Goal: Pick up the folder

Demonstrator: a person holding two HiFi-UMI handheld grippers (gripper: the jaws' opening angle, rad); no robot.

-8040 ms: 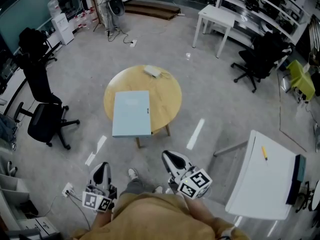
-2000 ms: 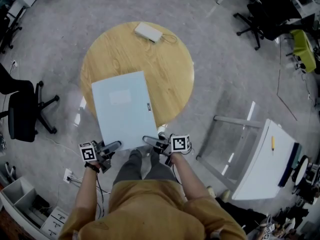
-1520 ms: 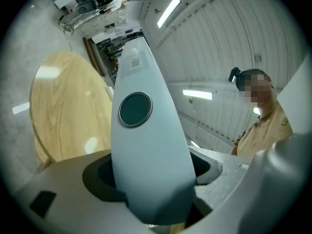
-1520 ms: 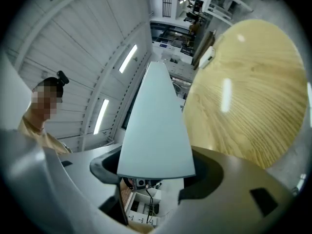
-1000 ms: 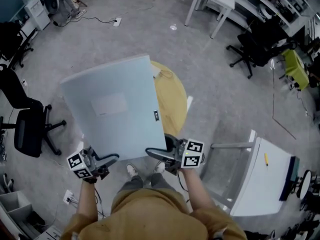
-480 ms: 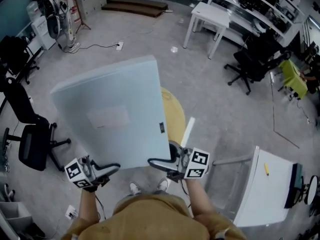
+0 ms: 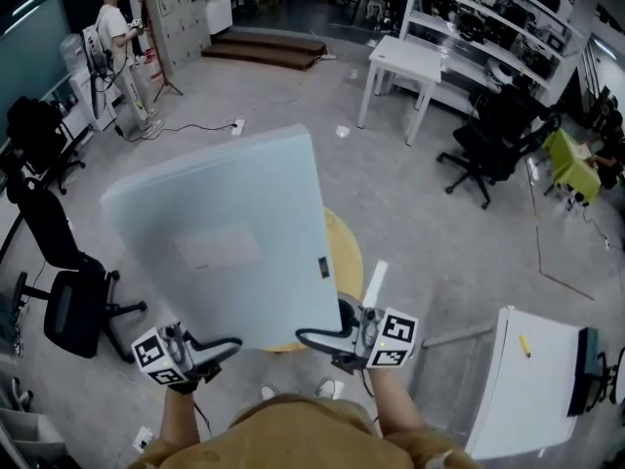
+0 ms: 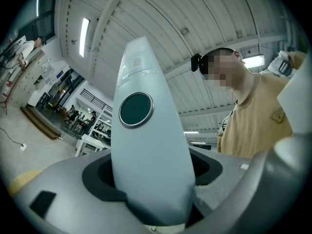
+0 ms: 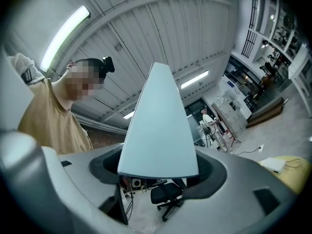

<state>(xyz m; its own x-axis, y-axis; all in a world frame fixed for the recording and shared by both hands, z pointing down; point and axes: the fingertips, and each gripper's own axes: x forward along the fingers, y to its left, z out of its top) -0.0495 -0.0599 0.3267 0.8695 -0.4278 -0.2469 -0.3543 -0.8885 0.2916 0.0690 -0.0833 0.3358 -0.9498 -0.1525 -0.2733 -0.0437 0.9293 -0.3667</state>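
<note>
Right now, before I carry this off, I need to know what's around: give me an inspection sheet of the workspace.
Surface: round wooden table, mostly hidden under the folder.
Job's things: pale blue folder, held in the air, tilted.
Clutter: white box on the table.
Tools: left tool and right tool each shut on the folder's near edge.
Cables: cord across the floor to a socket strip, far left.
Surroundings: black chairs, white tables, shelves, a person standing far left.
</note>
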